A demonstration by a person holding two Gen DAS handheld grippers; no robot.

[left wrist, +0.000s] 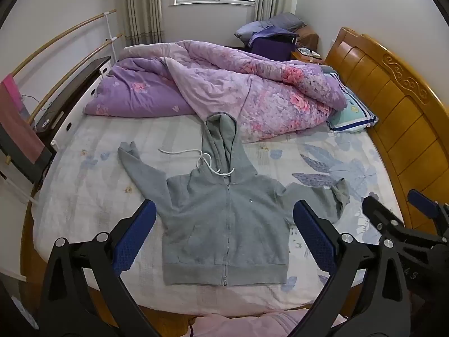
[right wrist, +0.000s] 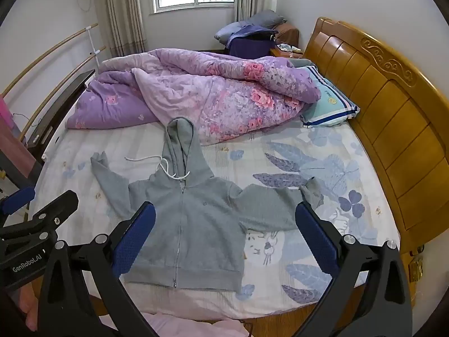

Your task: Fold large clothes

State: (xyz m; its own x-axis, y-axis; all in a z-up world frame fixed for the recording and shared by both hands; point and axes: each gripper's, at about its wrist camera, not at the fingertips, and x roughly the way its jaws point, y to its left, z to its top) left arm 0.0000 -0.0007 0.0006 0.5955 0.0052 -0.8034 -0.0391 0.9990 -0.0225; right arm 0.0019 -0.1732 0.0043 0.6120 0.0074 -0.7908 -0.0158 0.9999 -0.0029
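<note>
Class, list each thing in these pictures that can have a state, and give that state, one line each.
hoodie: spread flat, zipped, unfolded
drawstring: loose, trailing across the sheet
quilt: bunched up behind the hoodie
left gripper: open, holding nothing
right gripper: open, holding nothing
curtains: drawn aside

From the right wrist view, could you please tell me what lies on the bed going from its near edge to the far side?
Hoodie hem → hoodie hood → purple floral quilt, heaped along the far side of the bed.
</note>
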